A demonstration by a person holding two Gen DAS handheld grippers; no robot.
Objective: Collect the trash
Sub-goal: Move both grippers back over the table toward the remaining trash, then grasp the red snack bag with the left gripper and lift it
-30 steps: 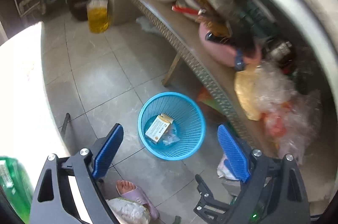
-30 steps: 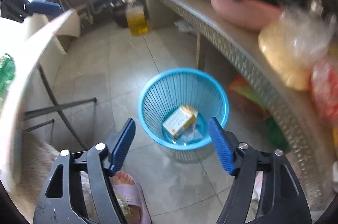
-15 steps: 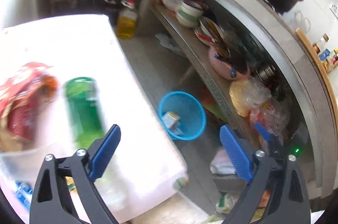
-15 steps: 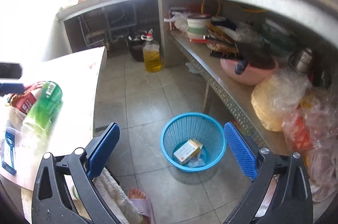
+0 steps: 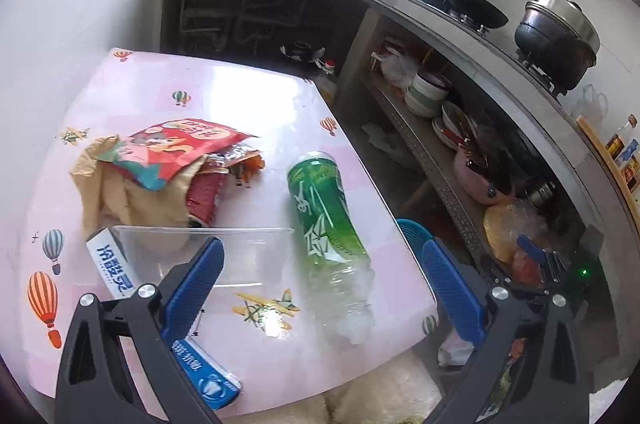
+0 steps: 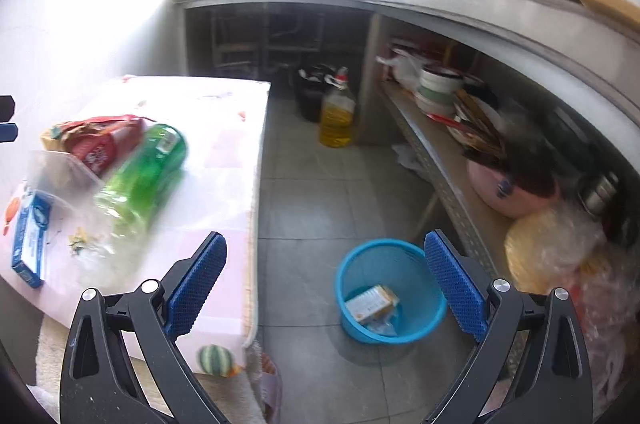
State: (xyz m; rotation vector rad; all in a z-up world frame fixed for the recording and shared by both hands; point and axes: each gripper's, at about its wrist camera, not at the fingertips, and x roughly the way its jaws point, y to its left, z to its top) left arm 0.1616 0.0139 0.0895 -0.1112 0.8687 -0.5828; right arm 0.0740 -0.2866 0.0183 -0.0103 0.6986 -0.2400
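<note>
Left wrist view: the left tool [image 5: 320, 272] hangs above the near edge of the pink tabletop [image 5: 224, 92], its 2 blue fingers spread wide and holding nothing. Between and just beyond them lies a green plastic bottle [image 5: 324, 220] on its side, neck end toward the camera, label end pointing far. It looks empty, so probably light, springy and apt to roll or squirt out of a squeeze; the labelled middle of the barrel, taken across its width, seems the surest hold. To its left sits a clear plastic tub [image 5: 208, 252], thin-walled and likely to buckle, with a blue-and-white carton [image 5: 116, 268] touching its near left corner. Farther left, a heap of red snack wrappers [image 5: 176, 148] on a tan bag [image 5: 120, 196] looks soft, crinkly and nearly weightless; a pinch on a bunched fold would suit. The rim of the blue basket [image 5: 414, 230] peeks out below the tabletop's right edge.

Right wrist view: the right tool [image 6: 322, 284] is held out over the tiled floor [image 6: 312, 200], fingers likewise wide apart and empty, aimed between the tabletop's right edge and the basket [image 6: 384, 268]. The basket stands on the floor at near right, beside the shelf, with a small box [image 6: 370, 302] and some clear wrapping already in it. The bottle, tub and carton show blurred at left, well apart from this tool.
</note>
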